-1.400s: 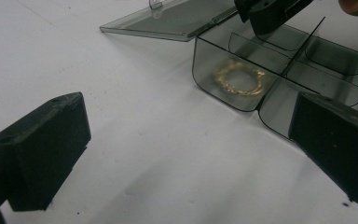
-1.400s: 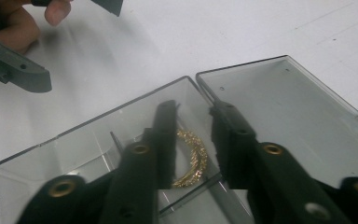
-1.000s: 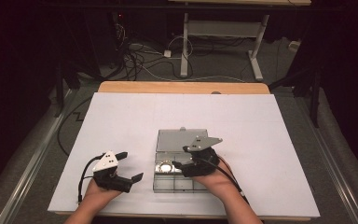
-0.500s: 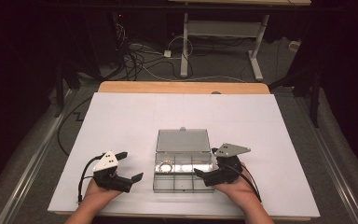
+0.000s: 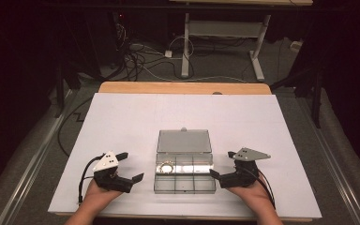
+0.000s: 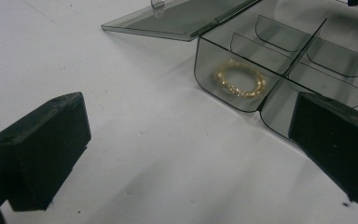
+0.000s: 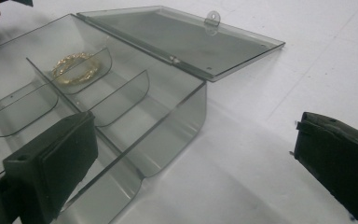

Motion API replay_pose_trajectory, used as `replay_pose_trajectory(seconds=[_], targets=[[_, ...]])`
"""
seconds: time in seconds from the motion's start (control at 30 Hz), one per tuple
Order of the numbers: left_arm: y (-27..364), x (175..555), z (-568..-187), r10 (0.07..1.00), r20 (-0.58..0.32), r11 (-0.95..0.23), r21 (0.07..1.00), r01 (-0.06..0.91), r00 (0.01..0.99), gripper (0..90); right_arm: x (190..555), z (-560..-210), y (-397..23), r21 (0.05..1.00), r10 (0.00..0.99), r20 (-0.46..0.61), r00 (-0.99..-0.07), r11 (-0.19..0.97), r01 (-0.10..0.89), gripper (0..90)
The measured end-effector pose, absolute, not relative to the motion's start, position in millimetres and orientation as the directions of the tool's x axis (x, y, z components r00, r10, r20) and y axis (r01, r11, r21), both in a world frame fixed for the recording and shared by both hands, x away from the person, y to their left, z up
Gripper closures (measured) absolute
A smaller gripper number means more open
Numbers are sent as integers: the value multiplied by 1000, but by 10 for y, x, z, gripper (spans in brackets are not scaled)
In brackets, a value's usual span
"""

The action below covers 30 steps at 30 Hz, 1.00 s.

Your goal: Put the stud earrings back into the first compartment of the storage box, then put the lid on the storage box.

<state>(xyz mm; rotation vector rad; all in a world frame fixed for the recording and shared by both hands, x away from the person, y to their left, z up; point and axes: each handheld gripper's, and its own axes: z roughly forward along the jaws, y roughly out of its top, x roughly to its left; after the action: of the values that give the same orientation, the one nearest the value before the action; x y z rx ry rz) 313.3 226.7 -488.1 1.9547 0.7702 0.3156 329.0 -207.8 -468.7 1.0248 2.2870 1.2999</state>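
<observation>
A: Where's the clear compartment box (image 5: pixel 184 174)?
B: Near-centre of the white desk (image 5: pixel 136 117), between the two hands. Lid (image 5: pixel 184 141) flipped fully open, lying flat on the far side. Six compartments, two rows of three.
A: Anything in it?
B: Gold bracelet (image 5: pixel 165 167), far-left compartment, lying flat. Also clear in the left gripper view (image 6: pixel 240 80) and the right gripper view (image 7: pixel 75 67).
A: Right hand-held gripper (image 5: pixel 225 166)?
B: Just right of the box, near its right wall, not touching. Jaws have just been opening and now stand spread wide, nothing between them. In the right gripper view one jaw sits in front of the box's corner, the other over bare desk.
A: Left hand-held gripper (image 5: pixel 132 166)?
B: Left of the box, a little apart from it, jaws spread, nothing between them, pointing toward the box.
A: Beyond the desk?
B: Dark floor with cables (image 5: pixel 136 61), a white frame stand (image 5: pixel 222 33) far back.
</observation>
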Motion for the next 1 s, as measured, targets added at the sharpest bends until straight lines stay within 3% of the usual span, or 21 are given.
replay_pose_trajectory(seconds=[0.6,1.0], targets=[[2220,3221,-4839,667,-144,-259,875,408,731,0,3360,-4721,-2055,860,742,69,-667,295,418,8],[2122,3508,-4775,695,-151,-265,855,445,703,0,3545,-4618,-1939,869,751,66,-657,280,408,8]])
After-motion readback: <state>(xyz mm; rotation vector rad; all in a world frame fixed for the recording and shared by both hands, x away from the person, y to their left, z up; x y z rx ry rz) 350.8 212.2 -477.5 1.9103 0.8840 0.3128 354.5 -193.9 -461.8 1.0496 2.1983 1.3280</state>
